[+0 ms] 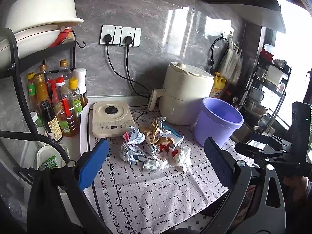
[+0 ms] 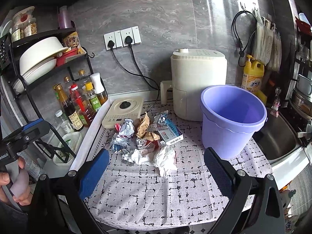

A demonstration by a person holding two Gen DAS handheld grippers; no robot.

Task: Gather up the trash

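A smooth round purple plastic bucket [image 2: 233,117] stands empty on the cloth-covered surface [image 2: 156,195]. Just left of it lies the trash pile [image 2: 144,142]: crumpled tissue, foil, brown paper, a small box. Left gripper [image 1: 156,161] and right gripper [image 2: 156,167] hover with fingers wide, holding nothing.

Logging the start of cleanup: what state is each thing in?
Purple bucket: upright, empty.
Crumpled tissue: loose on the mat.
Medicine box: lying flat.
Wall plugs: both plugged in.
Left tool: open, empty.
Right tool: open, empty.
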